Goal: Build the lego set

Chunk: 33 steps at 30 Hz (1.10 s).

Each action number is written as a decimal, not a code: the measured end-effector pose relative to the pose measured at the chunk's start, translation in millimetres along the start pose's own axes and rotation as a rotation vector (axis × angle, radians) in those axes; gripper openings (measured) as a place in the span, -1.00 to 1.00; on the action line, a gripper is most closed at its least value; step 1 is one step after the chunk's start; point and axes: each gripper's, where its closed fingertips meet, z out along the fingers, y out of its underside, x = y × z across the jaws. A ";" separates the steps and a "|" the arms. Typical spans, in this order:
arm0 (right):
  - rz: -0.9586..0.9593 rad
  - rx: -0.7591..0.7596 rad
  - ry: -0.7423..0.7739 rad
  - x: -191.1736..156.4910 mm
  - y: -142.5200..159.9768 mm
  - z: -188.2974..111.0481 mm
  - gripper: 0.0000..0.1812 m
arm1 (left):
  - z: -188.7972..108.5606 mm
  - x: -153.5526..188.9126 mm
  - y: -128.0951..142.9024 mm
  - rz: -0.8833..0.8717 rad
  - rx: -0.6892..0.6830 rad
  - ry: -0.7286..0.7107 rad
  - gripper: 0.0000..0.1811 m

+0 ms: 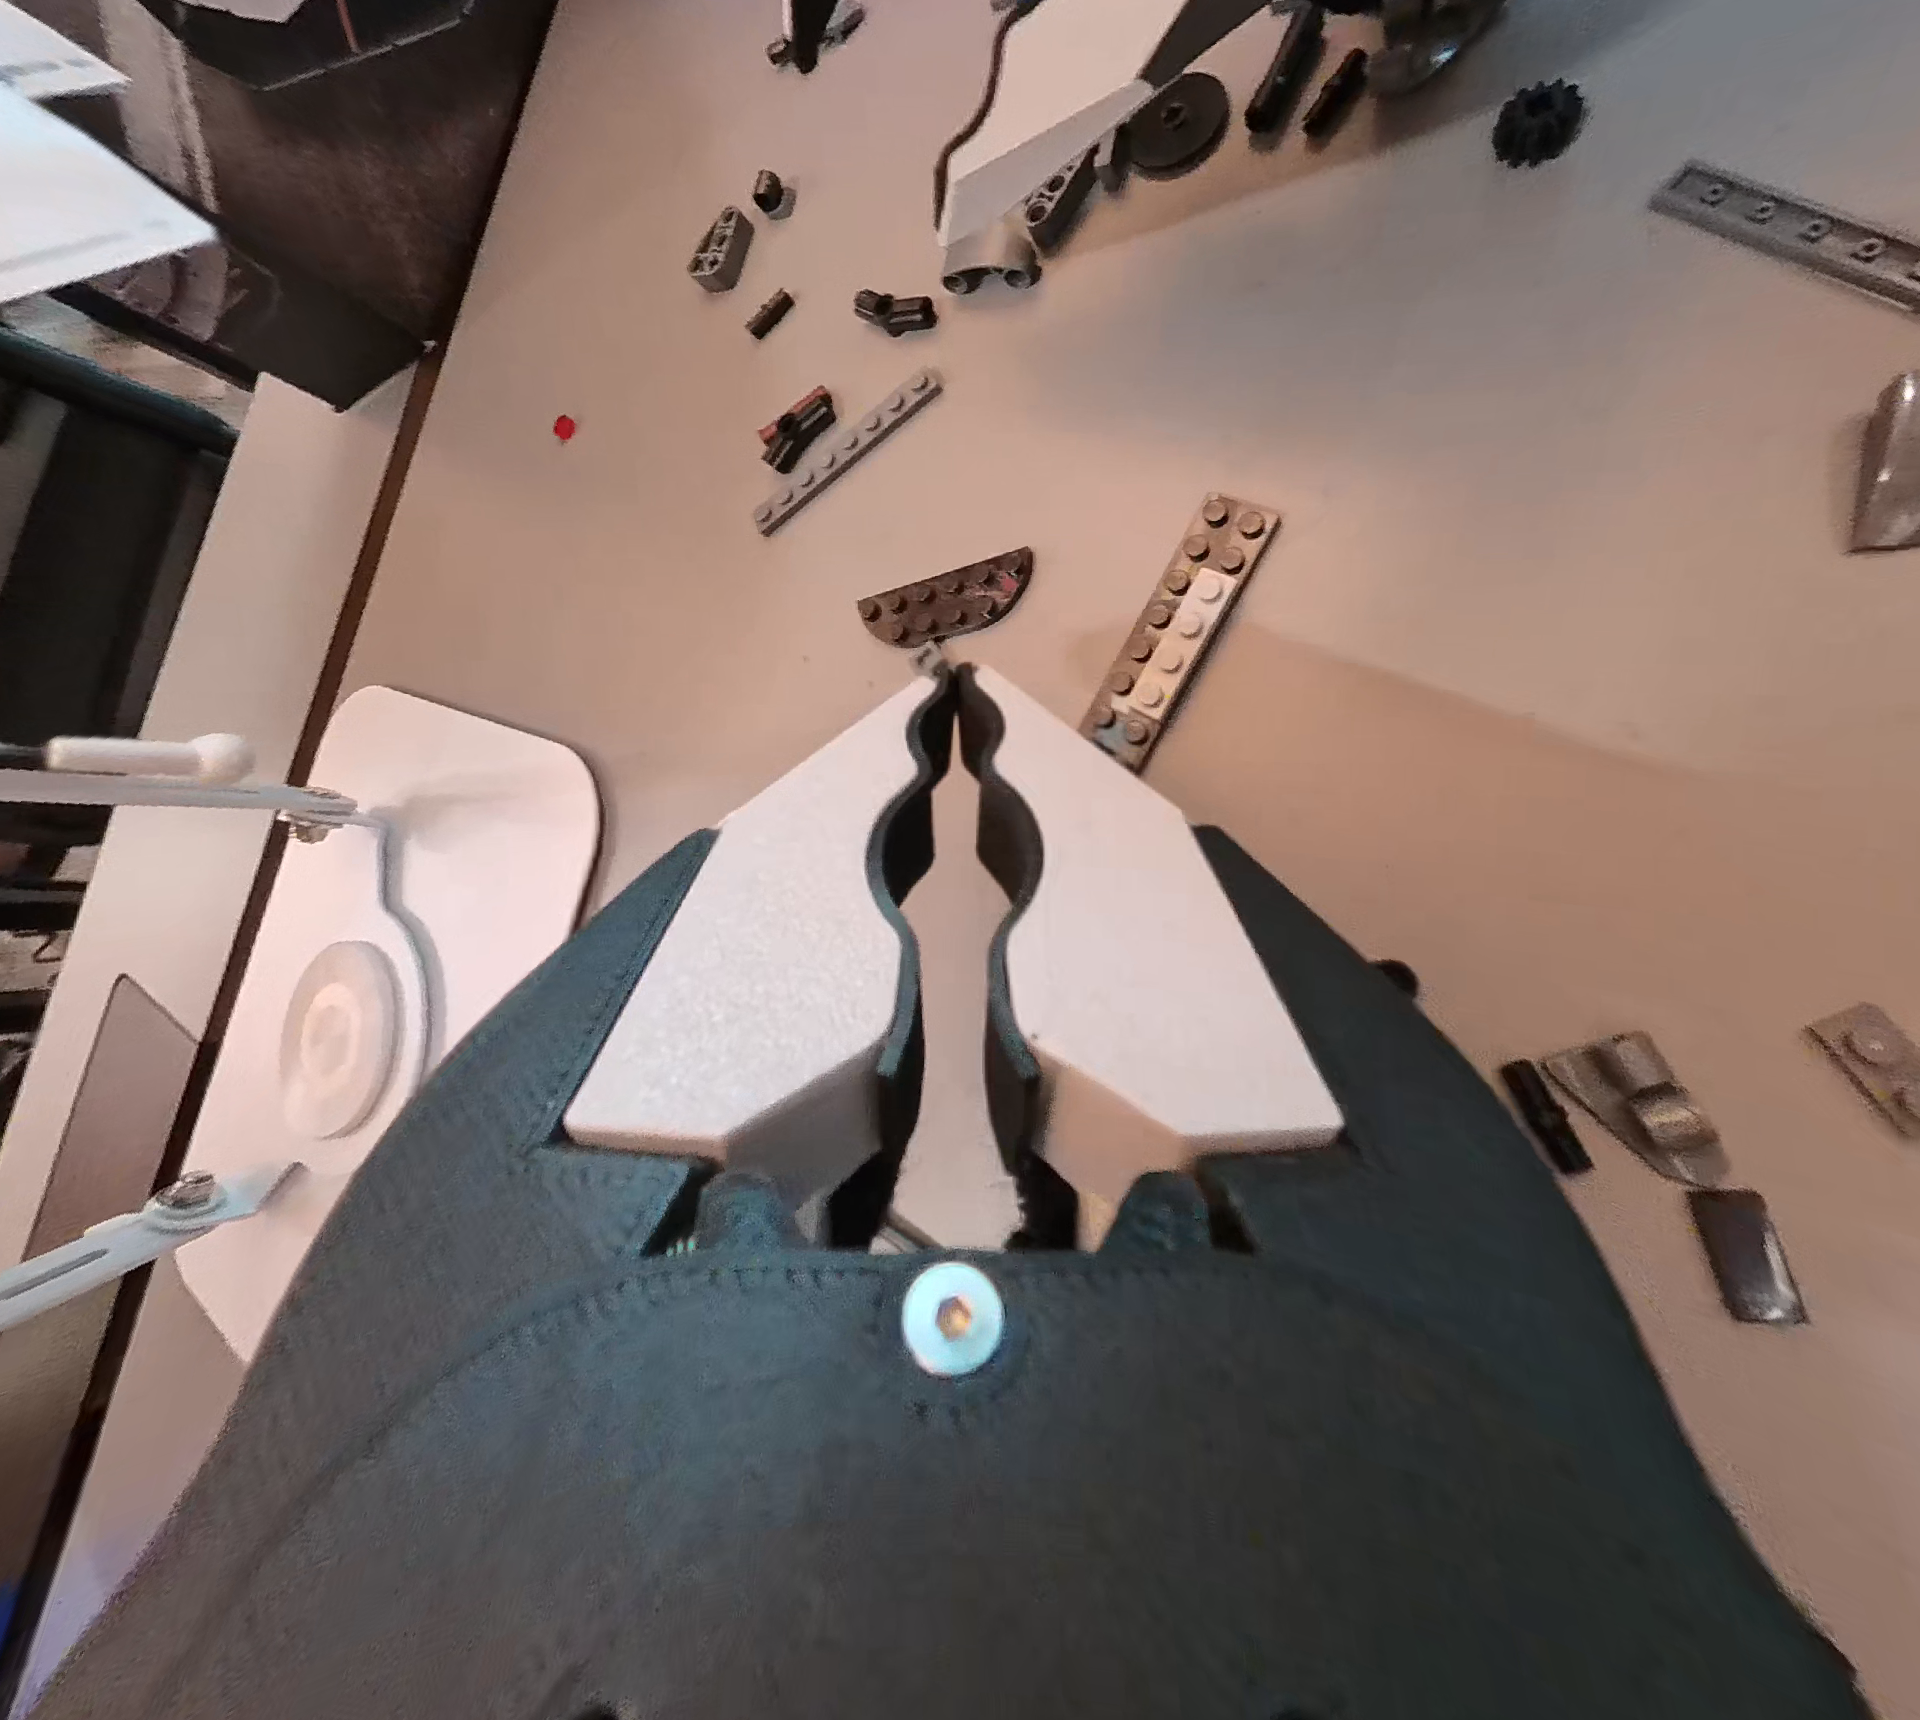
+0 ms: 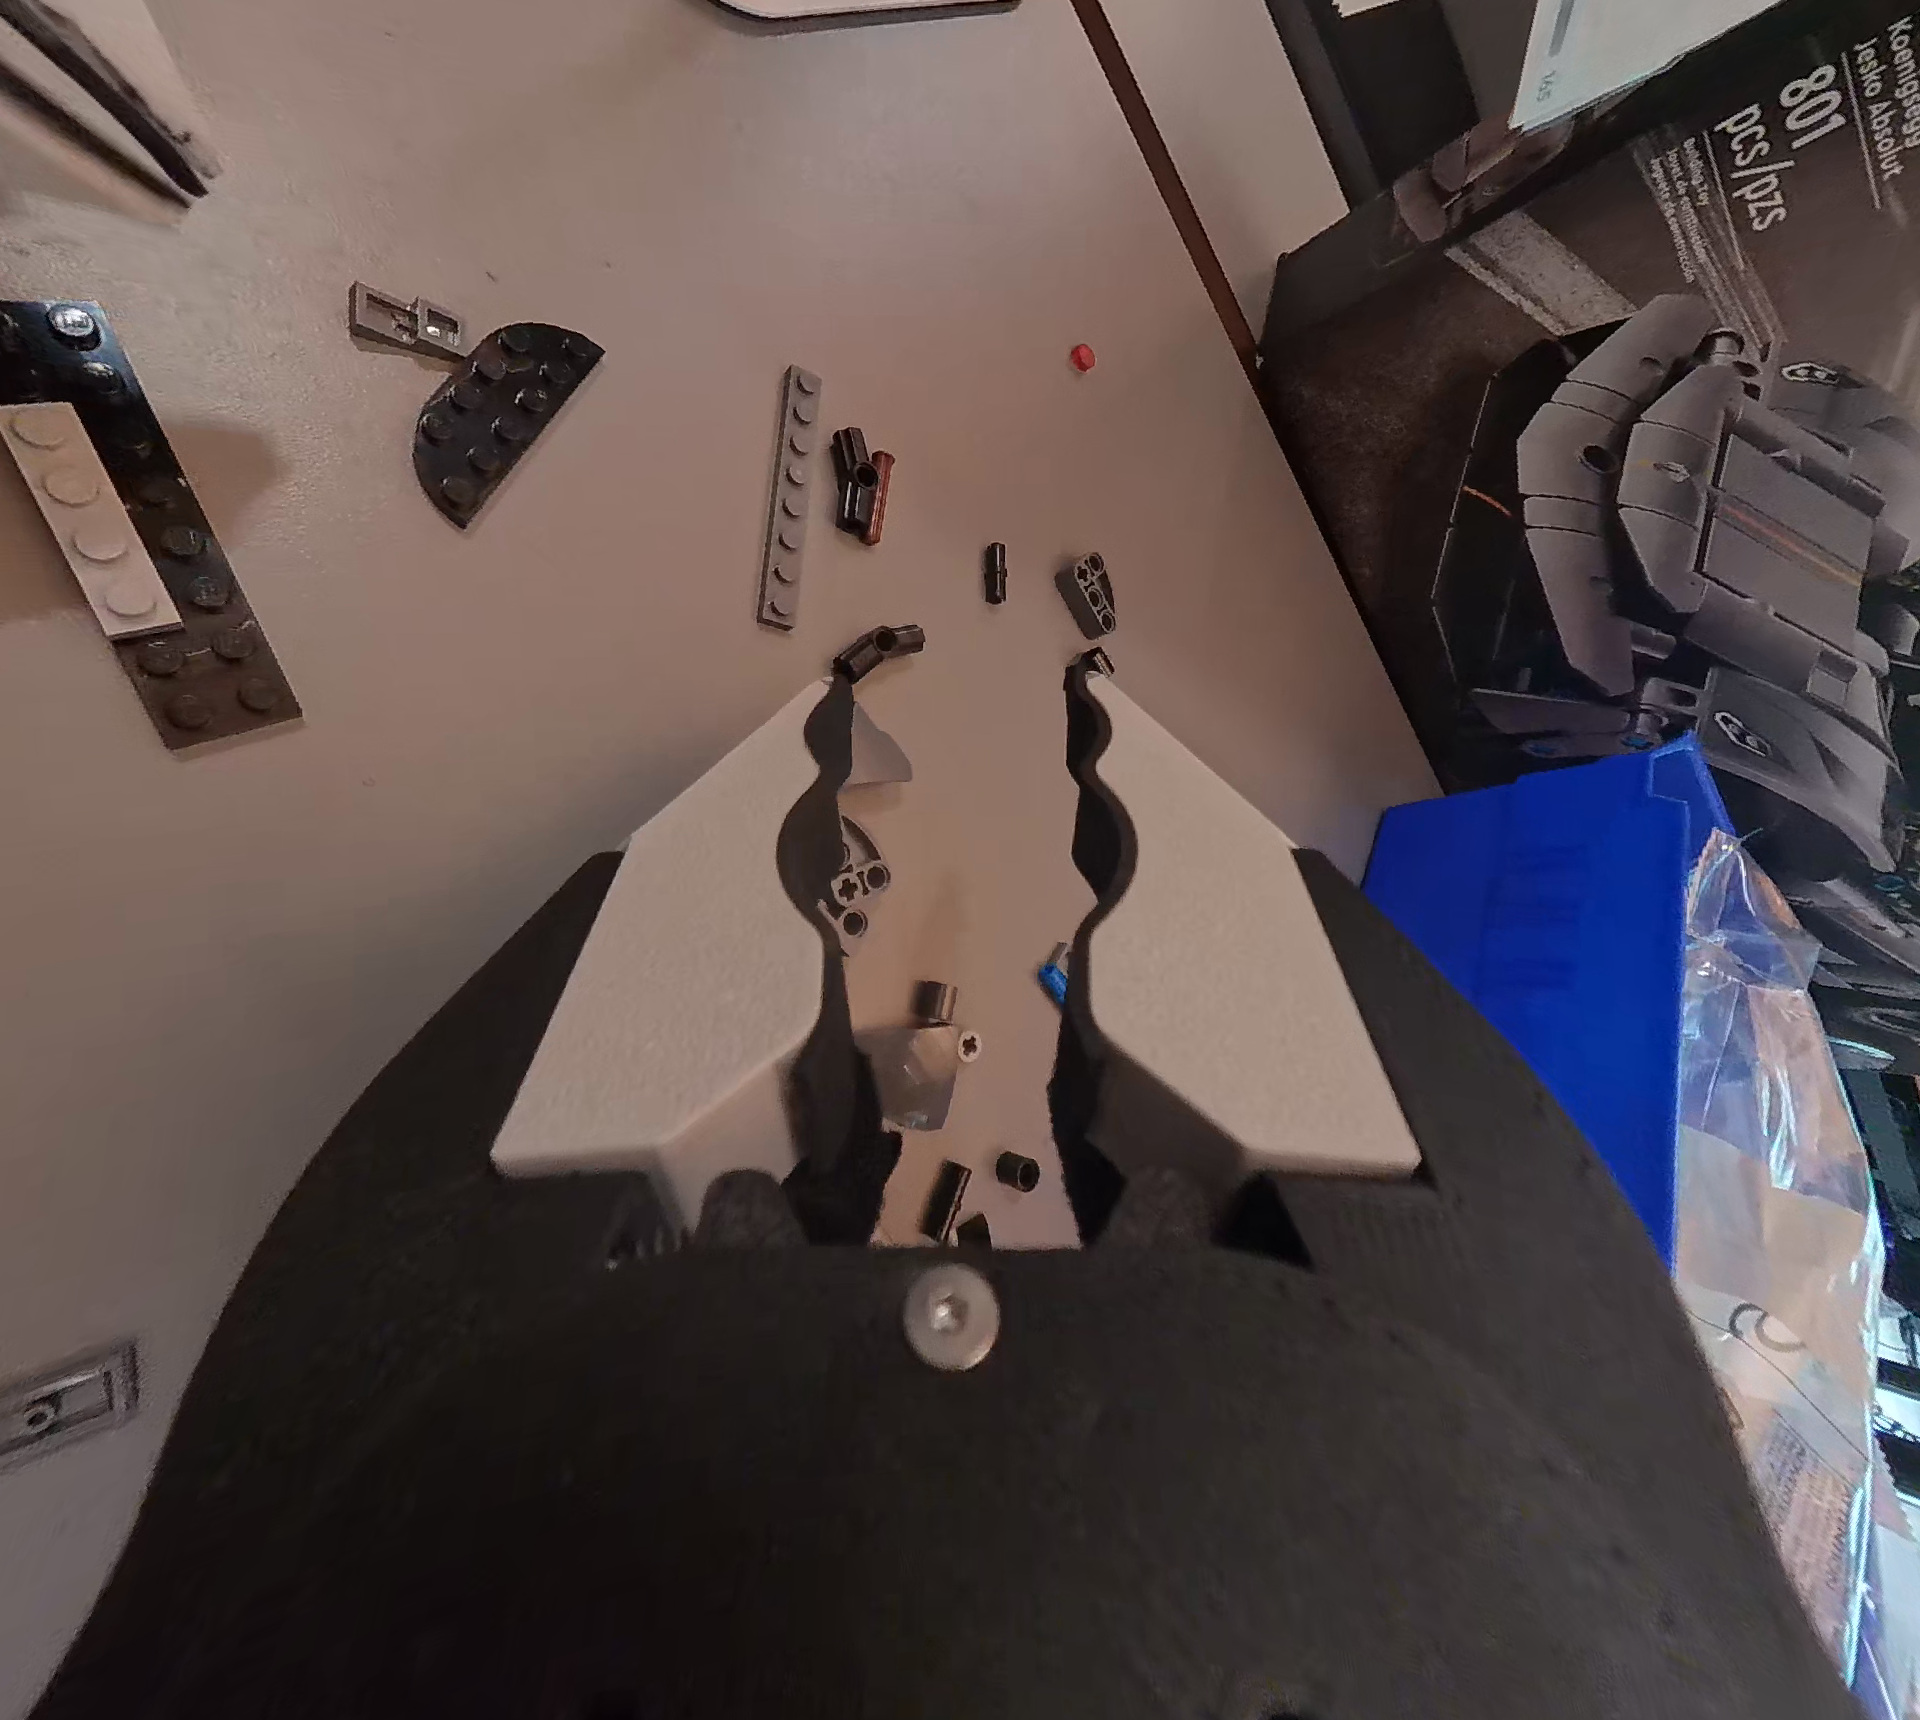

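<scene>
My left gripper is shut, hovering just short of a dark half-round plate. A small grey plate shows right beyond its tips. In the right wrist view that grey plate lies on the table beside the half-round plate, apart from the left gripper. A dark long plate with a white plate on it lies to the right. My right gripper is open and empty above small parts. A black connector lies by one fingertip and a grey beam near the other.
A long grey plate, a black-and-red connector and a red stud lie scattered. A white stand base sits by the table edge. The set's box, a blue bin and a plastic bag stand past the edge. The gap from one gripper's tips to the other's is roughly 12 centimetres. The left gripper is farther from the black connector, some 12 centimetres, than the right, some 4 centimetres. Look for it in the left wrist view too. The dark half-round plate lies around 5 centimetres away from my left fingertips. It is also in sight in the right wrist view.
</scene>
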 end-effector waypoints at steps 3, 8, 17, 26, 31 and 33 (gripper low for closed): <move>0.007 0.002 0.000 1.2 0.1 -0.4 -0.55 | -2.7 -9.0 1.3 -0.009 -0.007 -0.037 -1.00; 0.025 0.009 0.006 5.3 0.7 -1.9 -0.53 | -3.6 -16.4 8.1 -0.054 -0.017 -0.045 -1.00; 0.081 0.015 0.046 21.4 4.5 -6.3 -0.50 | -8.4 -32.0 10.7 -0.131 -0.007 -0.082 -0.55; 0.350 0.097 0.247 96.8 28.2 -44.7 -0.43 | -18.6 -50.5 13.8 -0.224 0.017 -0.130 -0.48; 0.383 0.100 0.218 96.5 32.8 -43.7 -0.45 | -18.7 -51.2 15.3 -0.228 0.010 -0.130 -0.47; 0.355 0.099 0.218 93.0 28.0 -42.5 -0.46 | -19.2 -52.3 16.9 -0.237 0.008 -0.129 -0.47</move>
